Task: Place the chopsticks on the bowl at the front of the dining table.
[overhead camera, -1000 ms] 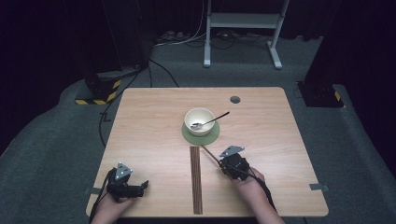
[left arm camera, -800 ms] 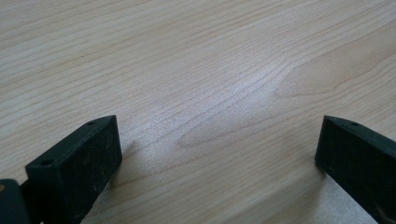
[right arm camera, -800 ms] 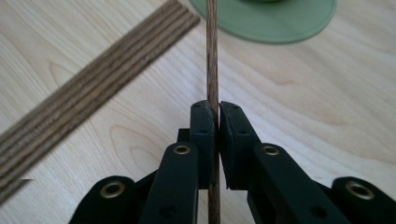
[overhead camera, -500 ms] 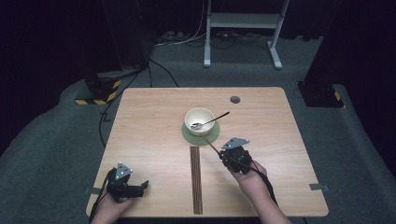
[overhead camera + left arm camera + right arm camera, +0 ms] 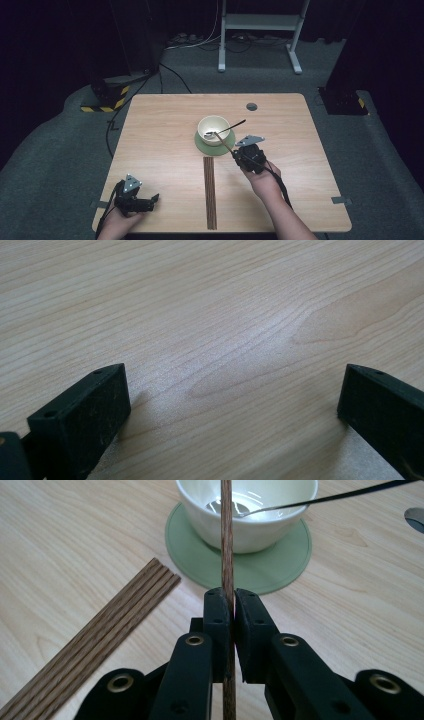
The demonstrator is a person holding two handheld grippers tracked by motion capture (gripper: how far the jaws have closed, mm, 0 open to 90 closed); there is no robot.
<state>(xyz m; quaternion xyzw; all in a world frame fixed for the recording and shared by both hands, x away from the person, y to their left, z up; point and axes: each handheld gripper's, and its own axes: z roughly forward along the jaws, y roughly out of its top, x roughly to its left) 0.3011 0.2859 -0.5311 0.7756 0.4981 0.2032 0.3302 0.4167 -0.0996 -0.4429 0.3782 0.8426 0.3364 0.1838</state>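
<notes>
Chopstick first: from the high view we see it pinched in the right gripper, its far end reaching over the cream bowl on the green coaster, where a spoon rests. More chopsticks lie bundled on the table. Our left gripper sits near the front left corner.

Left gripper view: we see its jaws wide apart over bare wood, holding nothing.

Right gripper view: we see the jaws clamped on the chopstick, which points at the bowl.

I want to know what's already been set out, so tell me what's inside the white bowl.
Inside the white bowl lies a spoon, its handle sticking out over the rim. The held chopstick crosses in front, hiding part of the inside.
</notes>
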